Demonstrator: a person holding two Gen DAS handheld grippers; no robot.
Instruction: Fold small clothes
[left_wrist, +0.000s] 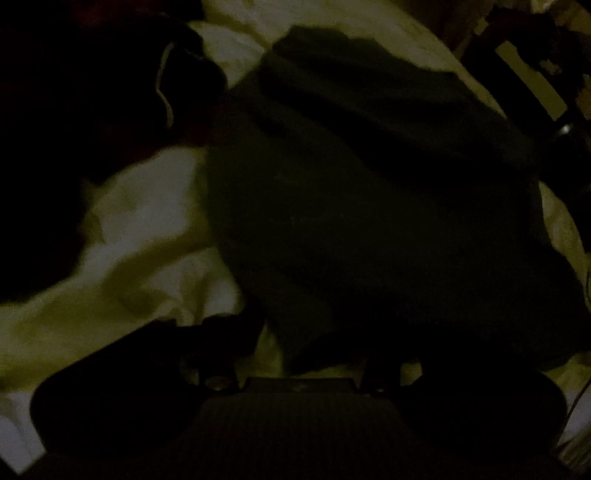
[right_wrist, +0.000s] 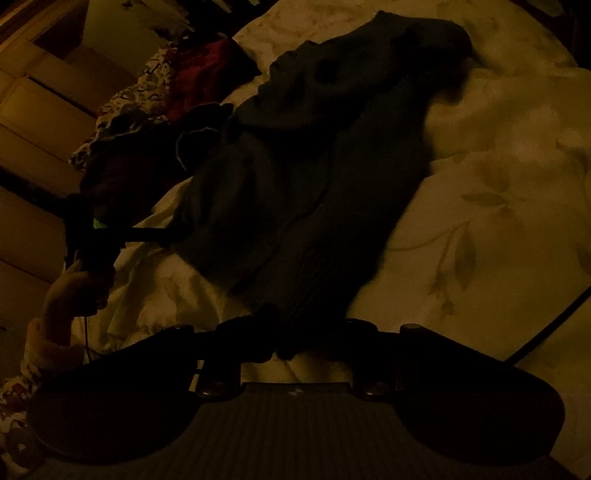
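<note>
Two grippers meet one dark garment (right_wrist: 314, 177) on a floral bedsheet (right_wrist: 498, 184): right gripper (right_wrist: 295, 332) part-closed on its near edge; left gripper's (left_wrist: 306, 332) hold indiscernible in the gloom.

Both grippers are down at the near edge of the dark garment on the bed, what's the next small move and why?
Probably lift that near edge and carry it toward the far end. The dark garment lies spread lengthwise on the sheet, and the right gripper and left gripper both sit at its near edge, though the dim light hides whether either has gripped it.
</note>
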